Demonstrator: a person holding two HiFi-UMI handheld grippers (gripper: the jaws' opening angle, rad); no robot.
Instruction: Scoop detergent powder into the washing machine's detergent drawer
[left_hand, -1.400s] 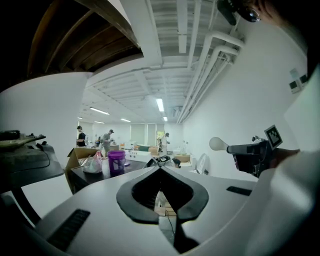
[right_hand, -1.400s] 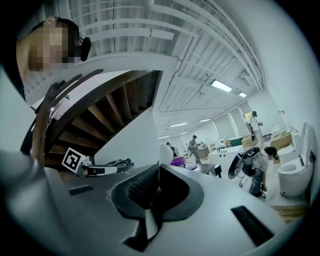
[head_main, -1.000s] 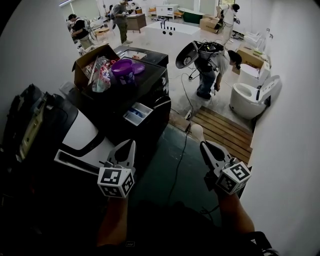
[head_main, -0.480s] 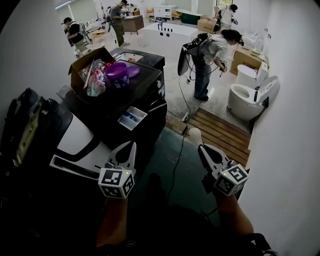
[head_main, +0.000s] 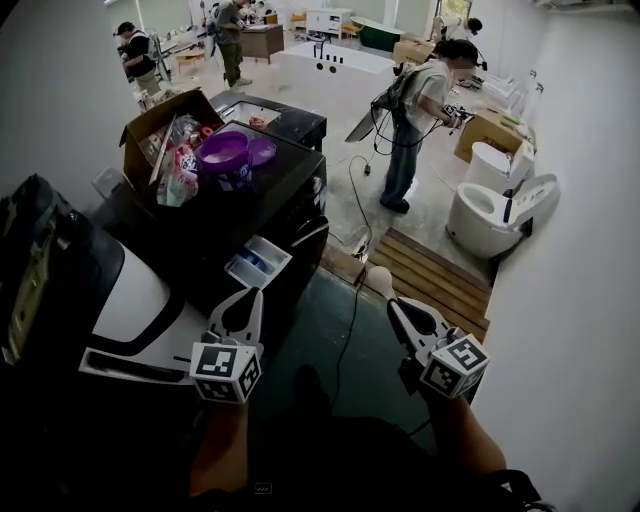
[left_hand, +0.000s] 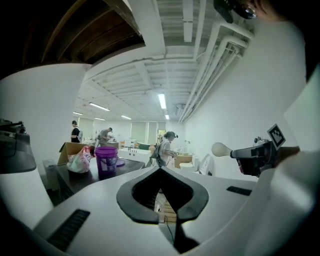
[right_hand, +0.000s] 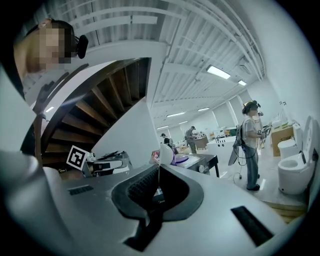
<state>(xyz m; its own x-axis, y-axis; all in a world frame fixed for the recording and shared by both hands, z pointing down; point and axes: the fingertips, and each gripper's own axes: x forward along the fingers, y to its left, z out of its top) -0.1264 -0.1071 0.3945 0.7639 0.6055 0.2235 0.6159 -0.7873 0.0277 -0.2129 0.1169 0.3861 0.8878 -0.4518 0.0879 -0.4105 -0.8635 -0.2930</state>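
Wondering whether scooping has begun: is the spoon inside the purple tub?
No, the spoon sits in the right gripper out over the floor, well clear of the purple tub atop the machine.

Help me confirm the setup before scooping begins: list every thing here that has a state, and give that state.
Detergent drawer: pulled open.
Purple tub: upright, lid off.
Tub lid: lying beside the tub.
Cardboard box: flaps open.
Left gripper: shut, empty.
Right gripper: shut on the scoop.
Toilet: lid raised.
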